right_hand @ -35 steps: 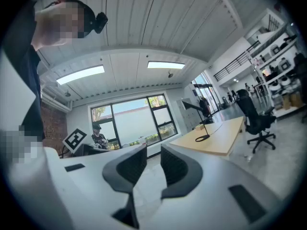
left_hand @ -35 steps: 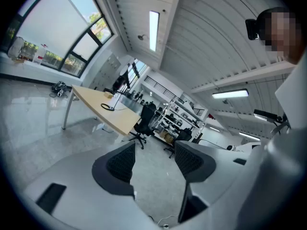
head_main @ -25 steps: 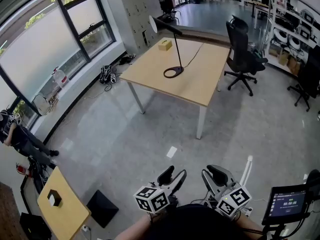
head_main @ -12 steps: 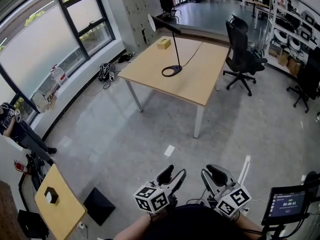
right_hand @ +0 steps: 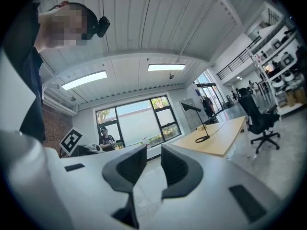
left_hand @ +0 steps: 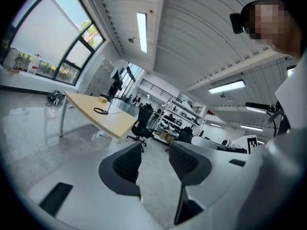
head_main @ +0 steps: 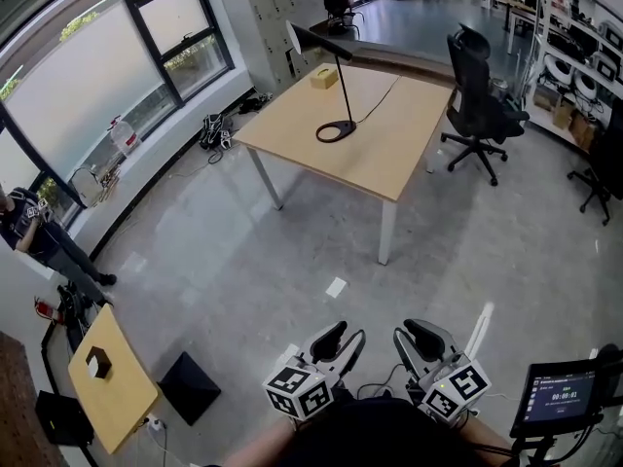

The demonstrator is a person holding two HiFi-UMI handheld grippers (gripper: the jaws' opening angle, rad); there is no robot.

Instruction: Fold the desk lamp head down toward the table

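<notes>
1. My left gripper (head_main: 339,340) is low in front of me. Its jaws have just been closing but they stand partly apart, and the left gripper view (left_hand: 153,155) shows only floor between them, so it holds nothing.
2. My right gripper (head_main: 414,343) is just beside it. Its jaws have a narrow gap, and the right gripper view (right_hand: 153,161) shows nothing between them either.
3. The desk lamp (head_main: 343,90) is well apart from both grippers, straight ahead across a wide piece of bare floor. It stands with its round base (head_main: 336,131) on the wooden table (head_main: 389,159), toward the far end.
4. The stem is upright. The lamp head (head_main: 304,39) sits on a bar that runs slanted in the head view, with the shade at the raised left end, so it is not folded down yet.
5. In the head view the lamp lies almost in line with my left gripper, so I judge the left side slightly nearer. I must walk to the table before any reach is possible.
</notes>
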